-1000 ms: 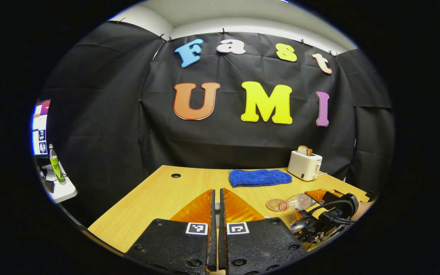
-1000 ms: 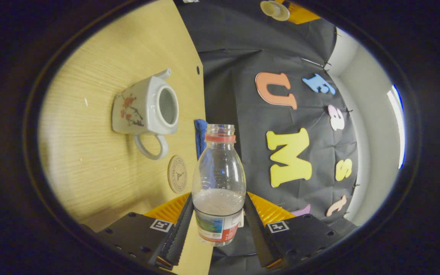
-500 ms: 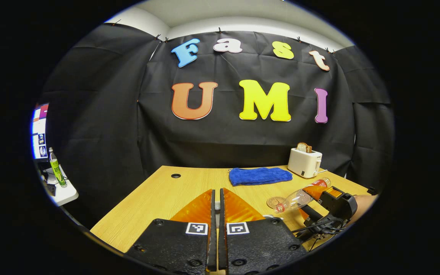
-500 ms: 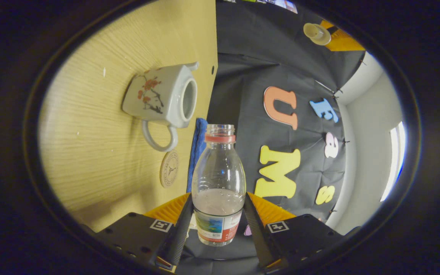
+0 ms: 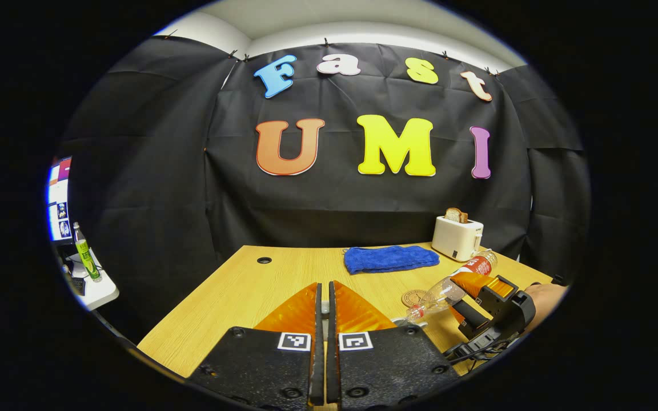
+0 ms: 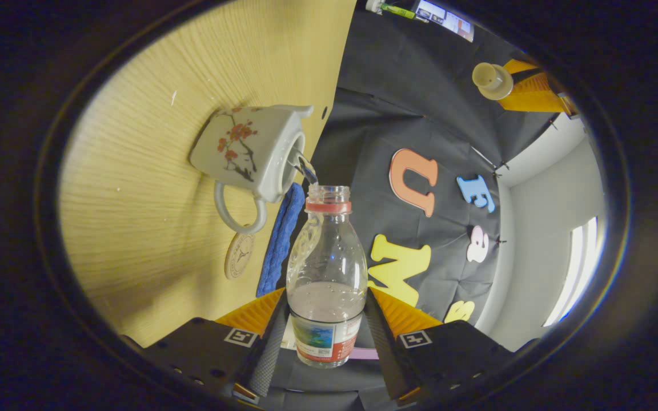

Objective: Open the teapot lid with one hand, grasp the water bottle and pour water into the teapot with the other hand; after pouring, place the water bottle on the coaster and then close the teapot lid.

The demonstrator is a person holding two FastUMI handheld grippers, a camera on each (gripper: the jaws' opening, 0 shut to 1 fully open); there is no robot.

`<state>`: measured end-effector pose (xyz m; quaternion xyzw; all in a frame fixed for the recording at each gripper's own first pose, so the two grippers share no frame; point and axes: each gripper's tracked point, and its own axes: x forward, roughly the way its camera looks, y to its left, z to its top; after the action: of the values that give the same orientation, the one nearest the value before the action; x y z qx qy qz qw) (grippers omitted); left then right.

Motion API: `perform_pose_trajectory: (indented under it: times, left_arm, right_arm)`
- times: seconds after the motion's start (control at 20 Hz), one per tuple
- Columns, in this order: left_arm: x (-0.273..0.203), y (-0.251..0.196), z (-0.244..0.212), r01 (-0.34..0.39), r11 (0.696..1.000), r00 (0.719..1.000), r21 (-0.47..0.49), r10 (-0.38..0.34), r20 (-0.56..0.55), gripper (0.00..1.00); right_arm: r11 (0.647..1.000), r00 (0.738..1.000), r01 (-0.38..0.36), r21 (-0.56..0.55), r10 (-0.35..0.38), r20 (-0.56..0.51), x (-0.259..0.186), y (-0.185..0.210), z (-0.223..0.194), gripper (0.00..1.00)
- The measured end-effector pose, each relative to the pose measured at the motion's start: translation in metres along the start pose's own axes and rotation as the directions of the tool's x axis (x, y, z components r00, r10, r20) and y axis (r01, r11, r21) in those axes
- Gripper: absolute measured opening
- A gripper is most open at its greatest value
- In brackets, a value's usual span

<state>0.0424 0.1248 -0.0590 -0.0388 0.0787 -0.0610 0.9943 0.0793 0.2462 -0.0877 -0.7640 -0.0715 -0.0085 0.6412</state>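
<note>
Over the bench (image 6: 152, 114), at about ten o'clock from the right gripper (image 6: 327, 319), the teapot (image 6: 249, 151) now takes a thin stream: the water bottle (image 6: 327, 268), pinched between its fingers, has tipped further, so pouring has begun. Up at two o'clock, the left gripper (image 6: 520, 91) clamps the lid (image 6: 492, 77).

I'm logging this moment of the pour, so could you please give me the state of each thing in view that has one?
Water bottle: uncapped, tipped, pouring.
Teapot: open, taking the stream.
Teapot lid: off, held up by the left gripper.
Right gripper: shut on the bottle.
Coaster: bare.
Blue towel: folded, flat.
Toaster: bread sticking up.
</note>
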Motion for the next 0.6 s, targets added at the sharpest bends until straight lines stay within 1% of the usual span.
perform_pose_trajectory:
  times: [0.25, 0.55, 0.6]
  left_arm:
    - [0.002, 0.003, -0.003, -0.014, 1.000, 1.000, 0.006, 0.014, -0.012, 0.04]
    - [0.002, 0.002, -0.006, -0.016, 1.000, 1.000, 0.014, 0.016, -0.021, 0.04]
    - [0.001, 0.002, -0.006, -0.016, 1.000, 1.000, 0.018, 0.016, -0.024, 0.04]
  right_arm:
    - [0.997, 0.999, 0.040, -0.063, -0.039, 0.022, -0.001, -0.008, 0.004, 0.74]
    - [0.988, 0.998, 0.064, -0.138, -0.060, 0.033, -0.001, -0.012, 0.001, 0.75]
    - [0.986, 0.997, 0.067, -0.152, -0.062, 0.035, 0.000, -0.016, 0.003, 0.76]
